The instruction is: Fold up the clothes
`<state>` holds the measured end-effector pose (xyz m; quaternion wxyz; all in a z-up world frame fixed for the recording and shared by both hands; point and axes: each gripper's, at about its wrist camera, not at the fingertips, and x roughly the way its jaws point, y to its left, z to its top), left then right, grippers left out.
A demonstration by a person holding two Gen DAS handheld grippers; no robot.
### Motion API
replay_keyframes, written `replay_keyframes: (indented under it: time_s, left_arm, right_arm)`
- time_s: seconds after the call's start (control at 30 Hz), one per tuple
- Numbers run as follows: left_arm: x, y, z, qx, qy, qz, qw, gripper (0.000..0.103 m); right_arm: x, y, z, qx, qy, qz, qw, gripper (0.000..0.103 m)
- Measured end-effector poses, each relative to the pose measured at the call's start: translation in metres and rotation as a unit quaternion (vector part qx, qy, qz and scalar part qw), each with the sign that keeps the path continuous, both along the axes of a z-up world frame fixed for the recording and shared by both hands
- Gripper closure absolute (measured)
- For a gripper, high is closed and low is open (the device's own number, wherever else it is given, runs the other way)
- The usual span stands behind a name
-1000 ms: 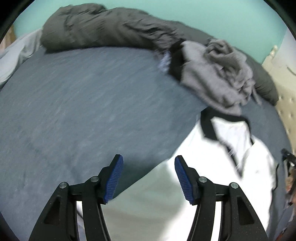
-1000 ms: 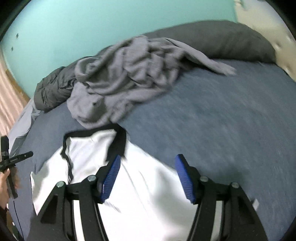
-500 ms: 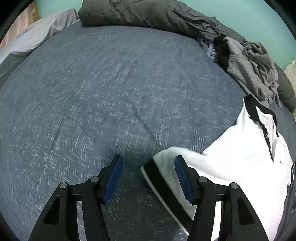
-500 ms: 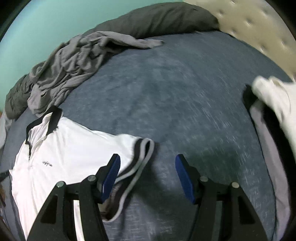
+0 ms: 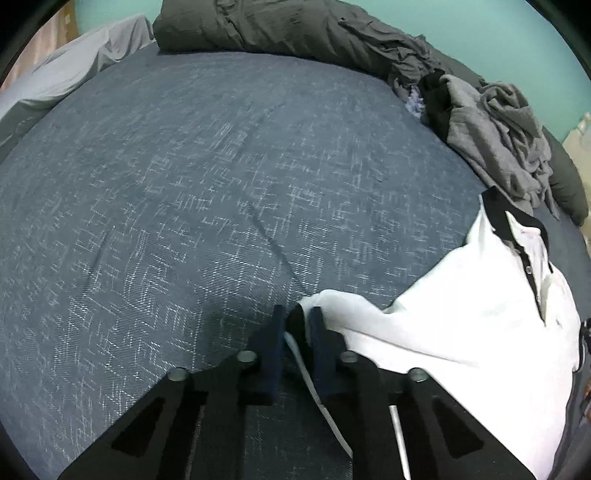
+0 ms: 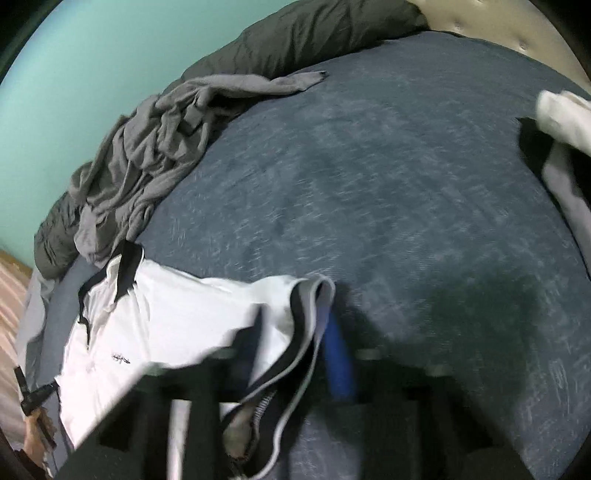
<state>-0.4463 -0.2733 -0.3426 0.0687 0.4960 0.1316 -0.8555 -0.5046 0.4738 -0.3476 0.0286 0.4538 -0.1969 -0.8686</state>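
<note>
A white polo shirt (image 5: 461, 325) with a black collar and black-banded sleeve cuffs lies flat on the blue bed sheet (image 5: 184, 203). In the left wrist view my left gripper (image 5: 297, 317) is closing, and its blue pads pinch the cuff of one sleeve at the shirt's near corner. In the right wrist view the shirt (image 6: 166, 314) spreads to the left. My right gripper (image 6: 295, 325), blurred, is closing too, with the other sleeve's striped cuff (image 6: 306, 317) caught between its pads.
A crumpled grey garment (image 5: 491, 136) (image 6: 147, 158) lies beyond the collar, against a dark rolled duvet (image 5: 277, 26). Folded clothes (image 6: 561, 118) sit at the right edge near a padded headboard (image 6: 498, 22). A pale sheet (image 5: 74, 62) hangs at far left.
Both grippers swung outward from over the shirt's body to its sleeves and dropped lower. Their jaws, wide apart before, have come together on the sleeve cuffs.
</note>
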Motion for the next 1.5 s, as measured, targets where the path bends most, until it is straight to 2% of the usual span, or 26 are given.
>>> replay_keyframes:
  time_s: [0.07, 0.23, 0.37, 0.53, 0.63, 0.67, 0.73, 0.8, 0.83, 0.93, 1.1, 1.27, 1.33, 1.37, 1.4, 1.5]
  left_arm:
    - [0.005, -0.004, 0.003, 0.001, -0.002, 0.006, 1.0, 0.095]
    - [0.013, -0.017, 0.001, 0.002, -0.013, 0.023, 0.9997, 0.096]
    - [0.012, -0.022, -0.006, 0.01, -0.022, 0.039, 0.999, 0.097]
    - [0.012, -0.017, -0.007, 0.007, -0.029, 0.04, 0.9988, 0.094]
    - [0.014, -0.014, -0.001, 0.008, -0.023, 0.038, 0.999, 0.093]
    - [0.017, -0.014, 0.001, 0.009, -0.021, 0.039, 0.999, 0.091]
    - [0.024, -0.013, 0.007, 0.009, -0.016, 0.042, 0.9989, 0.077]
    - [0.034, -0.012, 0.015, 0.005, -0.007, 0.045, 0.9989, 0.07]
    - [0.04, -0.012, 0.019, 0.004, -0.003, 0.046, 0.9989, 0.069]
    - [0.059, -0.009, 0.024, 0.019, -0.001, 0.045, 0.9988, 0.064]
    - [0.083, 0.016, 0.018, 0.041, -0.007, 0.018, 0.999, 0.064]
    - [0.094, 0.037, 0.005, 0.056, -0.011, 0.002, 0.9983, 0.064]
    - [0.097, 0.041, 0.001, 0.057, -0.012, -0.001, 0.9983, 0.064]
    - [0.099, 0.041, 0.0, 0.059, -0.013, 0.0, 0.9982, 0.064]
    - [0.101, 0.04, -0.002, 0.061, -0.014, 0.002, 0.998, 0.064]
    - [0.112, 0.038, -0.002, 0.064, -0.016, 0.005, 0.9978, 0.064]
  right_arm:
    - [0.001, -0.004, 0.007, 0.011, 0.013, -0.004, 1.0, 0.101]
    - [0.006, 0.014, 0.016, 0.027, 0.034, -0.059, 0.997, 0.101]
    - [0.002, 0.022, 0.004, 0.047, -0.002, -0.085, 0.995, 0.101]
    - [-0.004, 0.027, -0.015, 0.023, -0.041, -0.096, 0.994, 0.101]
    - [-0.006, 0.03, -0.018, 0.0, -0.039, -0.086, 0.996, 0.099]
    - [-0.005, 0.03, -0.015, 0.004, -0.037, -0.084, 0.996, 0.096]
    - [0.0, 0.031, -0.009, 0.013, -0.033, -0.084, 0.996, 0.088]
    - [0.009, 0.032, 0.0, 0.021, -0.023, -0.091, 0.995, 0.069]
    - [0.016, 0.034, 0.003, 0.015, -0.015, -0.091, 0.996, 0.067]
    - [0.039, 0.031, 0.014, -0.024, 0.008, -0.07, 0.997, 0.067]
    - [0.065, 0.0, 0.017, -0.045, 0.003, 0.003, 0.999, 0.067]
    - [0.076, -0.026, 0.011, -0.046, -0.009, 0.034, 0.998, 0.067]
    - [0.078, -0.029, 0.004, -0.043, -0.024, 0.037, 0.998, 0.079]
    - [0.078, -0.029, 0.001, -0.042, -0.028, 0.034, 0.998, 0.096]
    - [0.078, -0.029, -0.001, -0.039, -0.031, 0.027, 0.998, 0.101]
    - [0.083, -0.023, -0.008, -0.043, -0.033, 0.0, 0.999, 0.102]
